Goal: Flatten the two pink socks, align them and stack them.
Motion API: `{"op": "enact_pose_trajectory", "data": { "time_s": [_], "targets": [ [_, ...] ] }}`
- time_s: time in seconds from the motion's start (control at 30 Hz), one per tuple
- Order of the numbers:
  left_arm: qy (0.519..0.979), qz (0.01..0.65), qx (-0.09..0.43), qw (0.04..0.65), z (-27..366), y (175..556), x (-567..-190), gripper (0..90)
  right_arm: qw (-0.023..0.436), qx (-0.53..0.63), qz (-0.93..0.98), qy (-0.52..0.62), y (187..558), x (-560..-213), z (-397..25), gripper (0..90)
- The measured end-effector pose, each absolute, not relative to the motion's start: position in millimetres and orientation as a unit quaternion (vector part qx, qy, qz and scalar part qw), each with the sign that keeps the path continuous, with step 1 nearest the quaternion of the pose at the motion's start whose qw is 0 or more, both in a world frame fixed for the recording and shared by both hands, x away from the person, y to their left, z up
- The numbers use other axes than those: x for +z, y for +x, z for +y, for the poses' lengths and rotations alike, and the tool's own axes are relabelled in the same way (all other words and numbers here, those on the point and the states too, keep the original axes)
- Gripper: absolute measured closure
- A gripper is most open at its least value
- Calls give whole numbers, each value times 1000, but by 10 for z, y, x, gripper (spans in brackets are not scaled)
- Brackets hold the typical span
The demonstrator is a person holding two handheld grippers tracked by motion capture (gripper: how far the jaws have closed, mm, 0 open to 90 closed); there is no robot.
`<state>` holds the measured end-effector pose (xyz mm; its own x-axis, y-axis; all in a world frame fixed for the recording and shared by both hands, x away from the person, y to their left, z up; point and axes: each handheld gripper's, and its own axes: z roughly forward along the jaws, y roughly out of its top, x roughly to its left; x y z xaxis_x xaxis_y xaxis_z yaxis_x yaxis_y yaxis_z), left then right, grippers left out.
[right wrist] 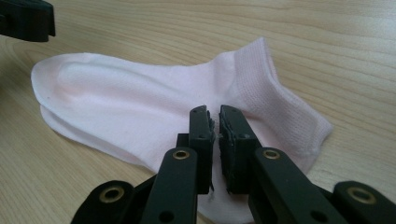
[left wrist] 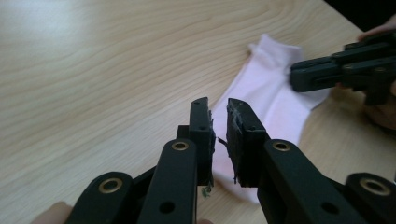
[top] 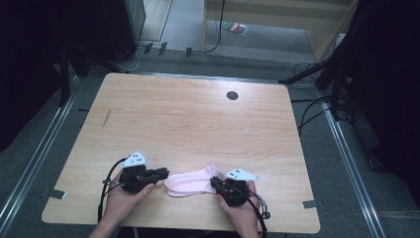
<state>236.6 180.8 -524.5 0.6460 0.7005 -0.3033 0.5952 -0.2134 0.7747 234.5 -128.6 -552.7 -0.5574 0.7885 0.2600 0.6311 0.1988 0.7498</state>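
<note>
Sock (right wrist: 154, 107) ribbed cuff clear, right gripper view

A light wooden table (top: 188, 119) with rounded corners stands on grey carpeted floor (top: 327, 163). A small dark round cap (top: 232, 95) sits in the tabletop near its far edge. Black cables (top: 307, 116) trail across the floor to the right. Beyond the table, a small colourful packet (top: 235, 28) lies on the floor.

We record a pale pink sock (right wrist: 140, 107) with ribbed cuff, black grippers, and a light wood-grain table (top: 198, 119).
</note>
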Motion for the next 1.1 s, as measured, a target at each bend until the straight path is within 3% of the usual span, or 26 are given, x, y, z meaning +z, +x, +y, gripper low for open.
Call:
{"op": "enact_pose_trajectory", "data": {
  "time_s": [0.13, 0.23, 0.4, 0.57, 0.9, 1.0, 1.1],
  "targets": [
    [810, 396, 60, 428, 1591, 2348, -5334, 827, 101, 430, 770, 460, 2334, -5531, -1274, 858],
    [822, 396, 49, 406, 1537, 2356, -5437, 764, 102, 429, 770, 462, 2332, -5532, -1273, 869],
    [825, 376, 36, 420, 1567, 2339, -5480, 690, 109, 428, 769, 462, 2322, -5536, -1264, 873],
    [850, 339, 74, 397, 1481, 2275, -5461, 576, 106, 429, 768, 463, 2325, -5538, -1269, 875],
    [847, 339, 132, 388, 1510, 2391, -5487, 565, 105, 429, 768, 463, 2374, -5536, -1231, 870],
    [846, 338, 141, 388, 1519, 2396, -5487, 530, 98, 439, 764, 463, 2389, -5532, -1229, 785],
    [832, 347, 144, 408, 1587, 2381, -5471, 367, 96, 478, 747, 453, 2377, -5458, -1313, 708]
  ]
}}
